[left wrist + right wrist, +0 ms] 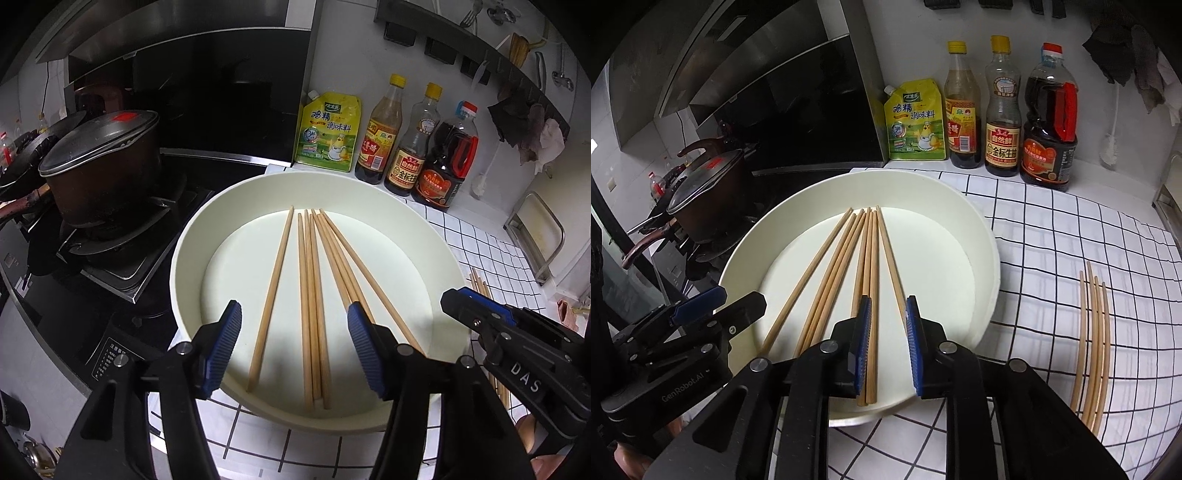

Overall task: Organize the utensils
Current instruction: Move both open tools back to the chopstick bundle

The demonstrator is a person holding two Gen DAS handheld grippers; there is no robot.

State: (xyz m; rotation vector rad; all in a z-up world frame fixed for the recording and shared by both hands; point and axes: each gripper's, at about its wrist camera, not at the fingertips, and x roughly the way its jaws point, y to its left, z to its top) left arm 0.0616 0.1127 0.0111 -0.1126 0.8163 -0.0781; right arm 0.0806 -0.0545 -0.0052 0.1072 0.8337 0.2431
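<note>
Two black plastic tools: the left tool [295,347] and right tool [886,347] each carry ribbed blue pads [225,347] on angular black arms joined by silver round-headed screws [827,346]. White lettering reads "DAS" on one body, "GenRobot.AI" on the other.

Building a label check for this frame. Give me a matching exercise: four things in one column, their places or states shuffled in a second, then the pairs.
Things:
1. loose chopsticks
2. lidded pot
3. red-capped sauce bottle
4. left gripper

Places or states:
A. on the stove burner
B. open above the white bowl, holding nothing
C. on the checked cloth, right of the bowl
D. rightmost of the three bottles at the wall

Pairs: 1-C, 2-A, 3-D, 4-B
</note>
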